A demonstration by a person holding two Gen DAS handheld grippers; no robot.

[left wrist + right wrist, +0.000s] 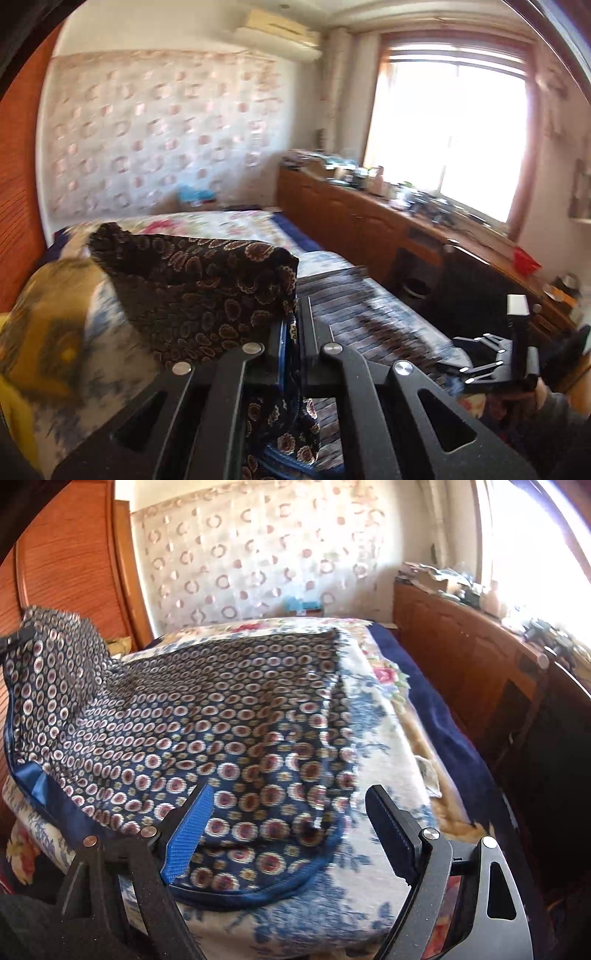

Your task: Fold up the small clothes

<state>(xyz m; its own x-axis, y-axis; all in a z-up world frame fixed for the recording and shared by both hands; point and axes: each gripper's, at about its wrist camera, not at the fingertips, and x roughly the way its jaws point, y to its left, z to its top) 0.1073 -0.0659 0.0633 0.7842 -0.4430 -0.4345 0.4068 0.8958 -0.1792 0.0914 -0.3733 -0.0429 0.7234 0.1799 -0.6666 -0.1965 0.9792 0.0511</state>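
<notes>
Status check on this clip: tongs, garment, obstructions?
Left tongs shut on patterned garment, corner lifted. Right tongs open above near hem. Rest on floral blanket. No obstruction seen.

One patterned garment is present, dark blue with ringed dots; it lies spread on the bed, and one corner of it is lifted at the bed's left side.

Two grippers are present. The left gripper has its two fingers closed on a fold of the garment above the bed. The right gripper has its two fingers spread apart over the near edge of the bed; one blue pad and one black pad are visible on it.

One bed is present, carrying one floral blanket.

Beside the bed: one long wooden cabinet, one window above the cabinet, and one air conditioner high on the wall.
</notes>
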